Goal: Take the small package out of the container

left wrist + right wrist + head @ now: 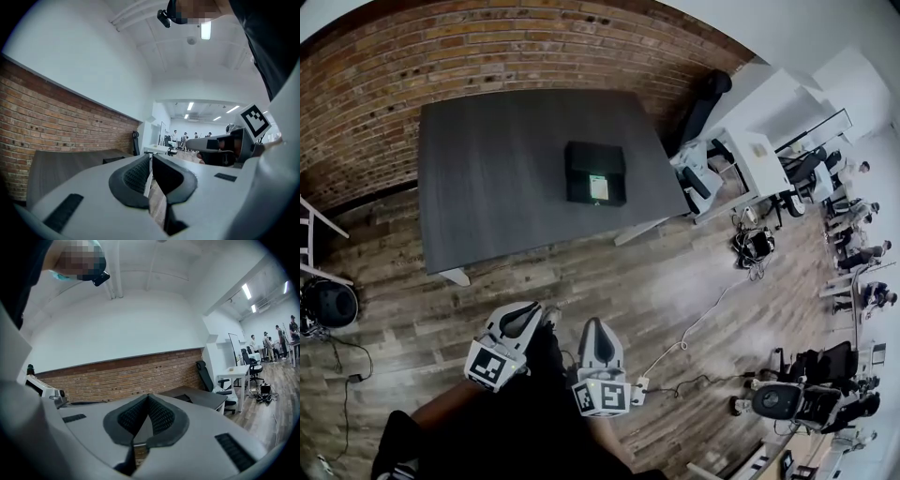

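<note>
A black open container [595, 161] stands on the dark table [487, 187], right of its middle. Inside it lies a small white and green package [598, 187]. Both grippers hang low over the wooden floor, well short of the table's near edge. My left gripper [528, 314] has its jaws together with nothing between them, and the same holds for my right gripper [592, 328]. In the left gripper view the jaw tips [151, 155] meet, with the table [61, 164] and the container [114, 160] beyond. The right gripper [148, 398] points level toward the brick wall.
A brick wall [487, 47] runs behind the table. A black office chair [705, 98] and white desks [750, 155] stand to the right. Cables [694, 328] and gear [753, 246] lie on the floor. A round black object [330, 305] sits at the left.
</note>
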